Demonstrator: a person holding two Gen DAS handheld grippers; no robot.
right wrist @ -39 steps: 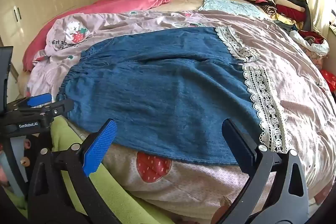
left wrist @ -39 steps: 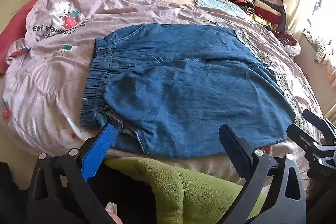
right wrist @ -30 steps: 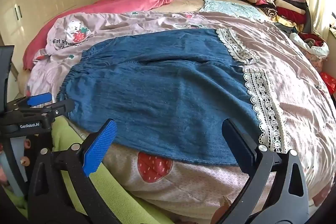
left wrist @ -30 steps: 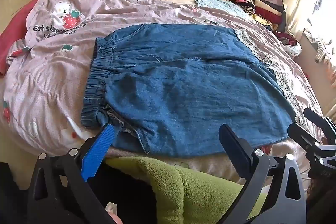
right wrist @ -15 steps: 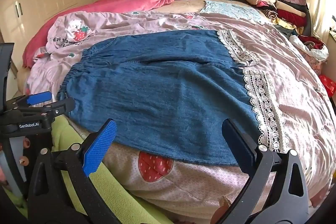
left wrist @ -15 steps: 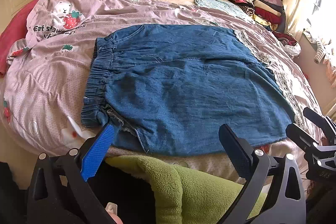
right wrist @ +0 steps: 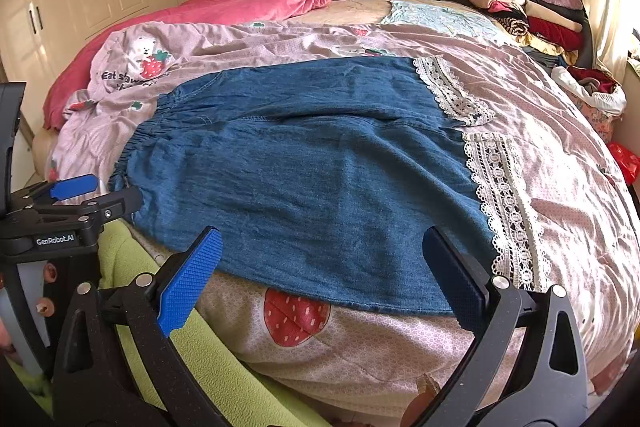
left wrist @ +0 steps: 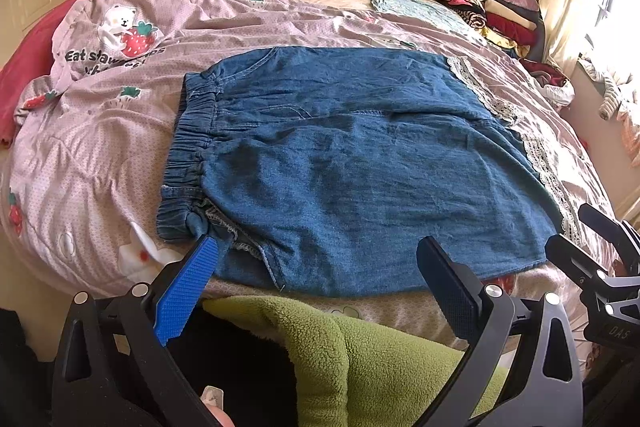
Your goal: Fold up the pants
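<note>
Pants (left wrist: 360, 163) lie flat on the pink bedspread (left wrist: 80, 155) — waistband to the left, lace-trimmed hems (white lace) to the right. Left gripper (left wrist: 316, 283) and right gripper (right wrist: 320, 267) both spread wide, holding nothing — hovering just short of the near denim edge.

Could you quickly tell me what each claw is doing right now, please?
Left claw: open, holding nothing, at the near edge of the denim pants.
Right claw: open, holding nothing, also at the near edge.
</note>
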